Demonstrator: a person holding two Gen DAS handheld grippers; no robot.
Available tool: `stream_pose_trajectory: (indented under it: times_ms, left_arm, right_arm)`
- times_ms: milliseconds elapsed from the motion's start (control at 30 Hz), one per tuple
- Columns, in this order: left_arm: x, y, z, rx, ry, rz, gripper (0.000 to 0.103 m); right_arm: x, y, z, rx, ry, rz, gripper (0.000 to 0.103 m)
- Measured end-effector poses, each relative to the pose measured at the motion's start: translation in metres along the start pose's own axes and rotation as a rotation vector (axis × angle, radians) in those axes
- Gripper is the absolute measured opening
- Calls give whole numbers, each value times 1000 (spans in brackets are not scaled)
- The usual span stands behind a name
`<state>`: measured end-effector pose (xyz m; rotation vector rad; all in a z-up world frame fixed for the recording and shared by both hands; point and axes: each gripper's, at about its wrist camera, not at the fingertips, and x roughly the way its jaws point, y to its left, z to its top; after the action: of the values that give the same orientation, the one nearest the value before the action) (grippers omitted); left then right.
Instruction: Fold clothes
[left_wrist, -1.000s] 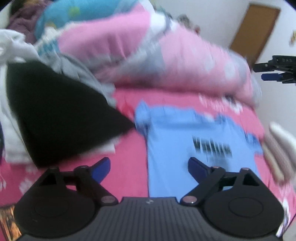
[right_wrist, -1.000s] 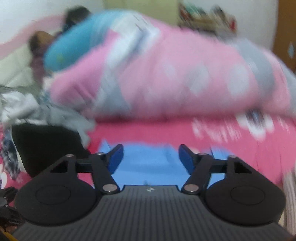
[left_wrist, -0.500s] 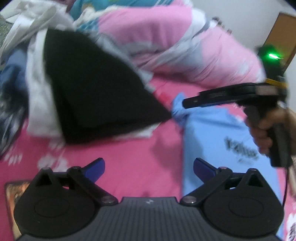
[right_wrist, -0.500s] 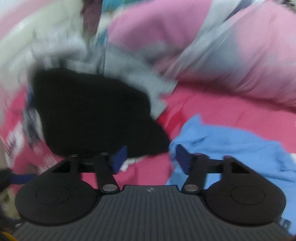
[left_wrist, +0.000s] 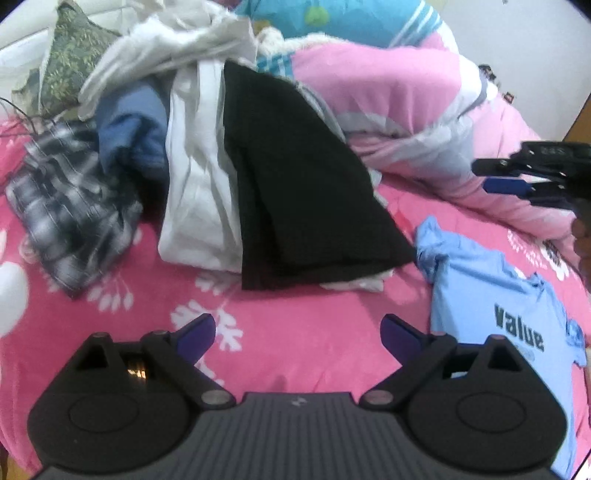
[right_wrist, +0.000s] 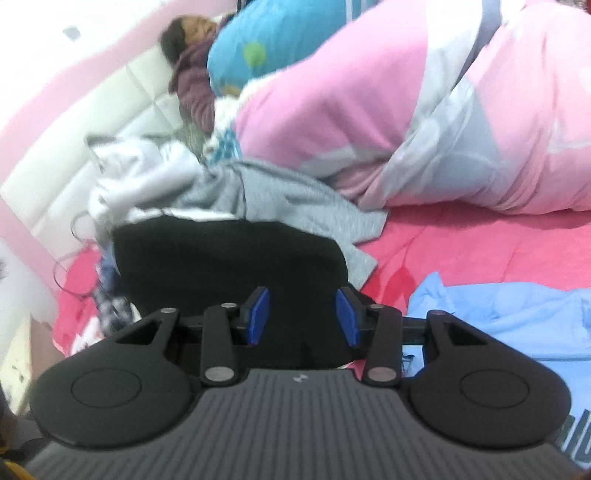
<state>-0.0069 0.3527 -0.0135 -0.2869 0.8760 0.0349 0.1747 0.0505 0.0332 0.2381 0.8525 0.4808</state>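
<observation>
Within the last second both views have swung off the light blue T-shirt and toward the pile of clothes: the shirt, which sat dead ahead of the left claw, now lies out at 3 o'clock in the left wrist view, spread flat on the pink floral bedsheet with its dark "value" print facing up, while the black garment has come to 12 o'clock. The right claw, half a second ago over the gap between the black cloth and the blue shirt, now hovers with the black garment directly behind its blue pads. My reading is that attention has turned from the shirt to the heap, perhaps to take up the black piece, though the pictures do not settle whether the shirt is finished with. Both claws are released: the left stands wide apart over bare sheet, the right narrower but with a clear gap and nothing between its pads. The black garment is matte, limp and roughly triangular, draped over a crumpled white cloth; at 10 o'clock lie a plaid garment and a folded-over blue denim-like piece. A heathered grey knit trails behind, and a puffy pink duvet bulks at the back.
</observation>
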Motion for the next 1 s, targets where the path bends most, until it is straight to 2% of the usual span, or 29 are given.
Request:
stream_pose_trajectory:
  times_ms: [133, 233, 467, 600, 700, 833, 933, 1000]
  left_arm:
    - [-30, -22, 8, 27, -46, 8, 97]
    - [-69, -49, 16, 63, -93, 30, 97]
    - [-172, -131, 34, 145, -243, 58, 97]
    - [-208, -179, 48, 234, -312, 70, 97]
    - [-227, -201, 70, 257, -380, 66, 97]
    - [-250, -229, 101, 285, -471, 60, 97]
    - [-231, -230, 126, 312, -485, 53, 102]
    - [-217, -230, 143, 330, -493, 48, 103]
  right_arm:
    - [-46, -3, 4, 40, -54, 30, 41]
    - [-93, -5, 7, 57, -98, 53, 41]
    - [-235, -4, 1, 89, -216, 155, 41]
    - [-304, -5, 9, 78, -307, 223, 42]
    - [-351, -5, 25, 31, -403, 247, 42]
    - [-404, -7, 62, -16, -532, 230, 42]
    - [-436, -4, 95, -64, -651, 205, 45]
    - [-439, 1, 120, -94, -708, 197, 48]
